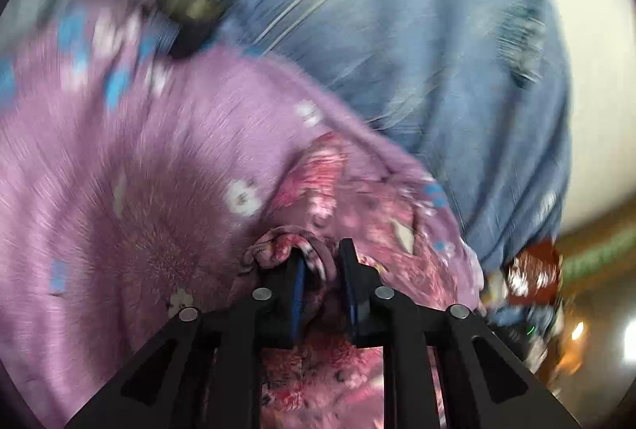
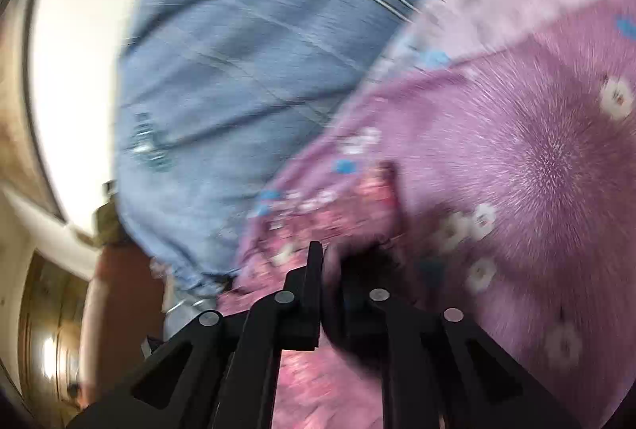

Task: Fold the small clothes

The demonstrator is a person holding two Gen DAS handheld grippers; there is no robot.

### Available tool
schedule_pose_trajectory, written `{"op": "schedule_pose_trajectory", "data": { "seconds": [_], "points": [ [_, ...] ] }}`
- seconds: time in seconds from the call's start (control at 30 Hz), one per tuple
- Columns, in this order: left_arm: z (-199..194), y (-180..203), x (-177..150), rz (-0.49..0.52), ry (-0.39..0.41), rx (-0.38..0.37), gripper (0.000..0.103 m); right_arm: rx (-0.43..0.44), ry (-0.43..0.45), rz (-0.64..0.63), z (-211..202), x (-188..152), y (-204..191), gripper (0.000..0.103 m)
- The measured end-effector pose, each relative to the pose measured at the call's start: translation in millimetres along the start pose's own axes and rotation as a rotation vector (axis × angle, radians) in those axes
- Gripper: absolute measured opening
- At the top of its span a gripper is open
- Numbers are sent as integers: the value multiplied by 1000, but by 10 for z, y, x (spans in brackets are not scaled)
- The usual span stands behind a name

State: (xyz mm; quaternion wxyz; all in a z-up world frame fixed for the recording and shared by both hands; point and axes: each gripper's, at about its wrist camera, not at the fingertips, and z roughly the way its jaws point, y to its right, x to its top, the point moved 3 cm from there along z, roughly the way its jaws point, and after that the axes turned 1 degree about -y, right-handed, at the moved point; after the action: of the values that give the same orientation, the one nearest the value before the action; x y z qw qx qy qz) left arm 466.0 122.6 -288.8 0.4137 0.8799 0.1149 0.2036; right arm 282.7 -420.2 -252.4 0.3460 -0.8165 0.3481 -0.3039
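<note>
A small purple garment with white and blue flowers and a pink floral inside hangs lifted in the air, blurred by motion. My left gripper is shut on a bunched pink floral edge of the garment. My right gripper is shut on another edge of the same garment; its right finger is hidden by cloth and blur. The cloth stretches between both grippers and fills most of each view.
The person in a blue shirt stands right behind the garment. A white wall and a brown wooden door or furniture show at the sides.
</note>
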Motion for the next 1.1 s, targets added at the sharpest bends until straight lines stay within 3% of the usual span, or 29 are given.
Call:
{"op": "schedule_pose_trajectory", "data": {
  "seconds": [0.1, 0.13, 0.2, 0.27, 0.33, 0.43, 0.5, 0.6, 0.67, 0.73, 0.83, 0.9, 1.0, 1.03, 1.1],
  "points": [
    [-12, 17, -61, -36, 40, 2, 18, 20, -8, 8, -6, -3, 34, 31],
    [-88, 132, -64, -14, 55, 1, 22, 18, 7, -16, -58, -4, -18, 34],
    [-330, 326, -96, 48, 134, -13, 36, 0, 65, -88, -235, -29, -184, 52],
    [-736, 519, -249, 105, 287, 41, 65, -45, 161, -170, -471, -104, -367, 58],
    [-994, 704, -494, 186, 382, 84, 71, -43, 167, -276, -635, -239, -607, 58],
    [-973, 928, -923, 333, 289, 143, 70, -69, 66, -435, -550, -592, -912, 53],
    [-820, 997, -1192, 379, 186, 133, 70, -61, -43, -483, -363, -897, -1000, 40],
    [-387, 957, -1471, 438, 2, 237, 69, -128, -208, -555, 8, -1351, -1030, 25],
    [-110, 921, -1487, 433, -84, 300, 65, -189, -293, -586, 236, -1562, -992, 24],
    [-3, 844, -1420, 379, -111, 276, 65, -219, -337, -594, 394, -1656, -929, 23],
    [108, 790, -1148, 307, -102, 213, 65, -267, -346, -595, 627, -1594, -869, 20],
    [154, 750, -918, 252, -83, 146, 65, -273, -323, -575, 718, -1426, -900, 13],
    [177, 772, -514, 190, 22, 27, 65, -298, -206, -598, 801, -1070, -1070, 13],
    [171, 732, -423, 183, 56, 15, 65, -322, -154, -620, 862, -920, -1154, 13],
    [90, 690, -294, 175, 142, 89, 65, -361, -58, -641, 983, -661, -1300, 13]
  ]
}}
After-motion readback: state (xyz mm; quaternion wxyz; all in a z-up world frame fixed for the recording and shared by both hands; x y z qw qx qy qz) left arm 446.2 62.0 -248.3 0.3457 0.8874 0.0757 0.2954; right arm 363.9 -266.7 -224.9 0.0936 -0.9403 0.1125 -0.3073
